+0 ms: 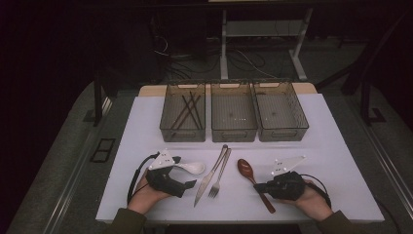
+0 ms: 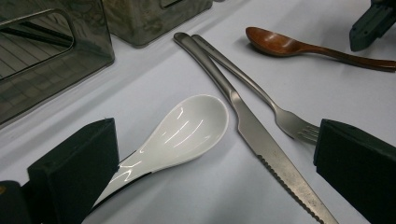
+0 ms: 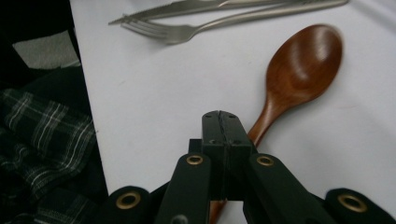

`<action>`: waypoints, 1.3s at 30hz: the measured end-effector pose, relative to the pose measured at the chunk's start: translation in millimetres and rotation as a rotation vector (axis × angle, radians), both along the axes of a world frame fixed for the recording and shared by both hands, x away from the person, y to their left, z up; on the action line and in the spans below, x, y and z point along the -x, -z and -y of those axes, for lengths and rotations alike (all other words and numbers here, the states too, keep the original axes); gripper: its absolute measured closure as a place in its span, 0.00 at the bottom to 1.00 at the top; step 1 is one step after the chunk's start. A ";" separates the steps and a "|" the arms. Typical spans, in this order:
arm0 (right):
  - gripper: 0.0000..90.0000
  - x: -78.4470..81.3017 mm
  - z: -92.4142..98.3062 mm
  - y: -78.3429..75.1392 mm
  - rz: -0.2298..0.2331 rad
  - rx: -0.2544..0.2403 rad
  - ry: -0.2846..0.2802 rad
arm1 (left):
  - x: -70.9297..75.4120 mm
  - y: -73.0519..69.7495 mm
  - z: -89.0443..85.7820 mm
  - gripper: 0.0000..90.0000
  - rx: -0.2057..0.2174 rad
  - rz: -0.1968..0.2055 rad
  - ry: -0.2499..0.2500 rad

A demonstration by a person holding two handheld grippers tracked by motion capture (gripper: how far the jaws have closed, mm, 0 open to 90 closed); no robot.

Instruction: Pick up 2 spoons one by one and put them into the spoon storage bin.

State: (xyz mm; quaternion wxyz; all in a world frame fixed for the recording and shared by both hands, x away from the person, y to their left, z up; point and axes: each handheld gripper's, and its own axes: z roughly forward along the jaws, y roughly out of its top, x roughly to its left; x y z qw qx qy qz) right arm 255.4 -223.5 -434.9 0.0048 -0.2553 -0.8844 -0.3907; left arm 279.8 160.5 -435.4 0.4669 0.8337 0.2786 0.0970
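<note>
The counter (image 1: 331, 146) carried three bins (image 1: 234, 118) in a row at its far side; the left bin held dark sticks (image 1: 189, 110). Nearer, four utensils lay across the middle. A knife (image 1: 210, 176) and a fork (image 1: 220, 174) lay side by side at centre, handles touching at the far end. A wooden spoon (image 1: 247, 170) lay right of them, bowl far, handle running near and right. A white spoon (image 1: 192, 167) lay left of the knife.

The left tongs (image 1: 191, 184) were released, jaws wide apart; the white spoon's handle lay between them, beside one pad (image 2: 74, 168).

The right tongs (image 3: 223, 133) were clenched, jaws pressed together over the wooden spoon's handle. Whether they pinched it could not be told.
</note>
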 end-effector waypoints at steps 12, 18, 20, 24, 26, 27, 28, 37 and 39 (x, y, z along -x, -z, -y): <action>0.99 7.9 -4.2 7.1 -0.022 0.065 -0.032 | 0.1 0.8 1.2 0.00 -0.006 0.000 0.002; 0.99 8.5 -2.8 5.7 -0.019 0.083 -0.031 | 0.2 1.1 1.4 0.00 -0.008 0.002 0.003; 0.99 8.4 -2.9 5.3 -0.018 0.089 -0.031 | 0.3 1.0 1.1 0.00 -0.006 0.000 0.001; 0.99 9.3 -3.5 5.3 -0.013 0.098 -0.032 | 0.0 0.8 1.3 0.00 -0.006 0.001 0.002; 0.99 10.0 -2.3 4.3 -0.012 0.106 -0.023 | -0.4 0.6 1.8 0.00 -0.008 0.003 0.005; 0.99 9.4 -0.9 4.1 -0.008 0.107 -0.023 | -0.5 0.6 2.0 0.00 -0.010 0.003 0.006; 0.99 9.2 0.2 3.9 -0.006 0.111 -0.016 | -0.5 0.7 2.3 0.00 -0.009 0.003 0.006; 0.99 5.6 9.3 2.2 0.019 0.140 0.027 | -0.5 0.5 1.7 0.00 -0.009 0.004 0.007; 0.99 4.8 10.8 1.7 0.022 0.148 0.033 | -0.2 0.4 1.8 0.00 -0.009 0.003 0.006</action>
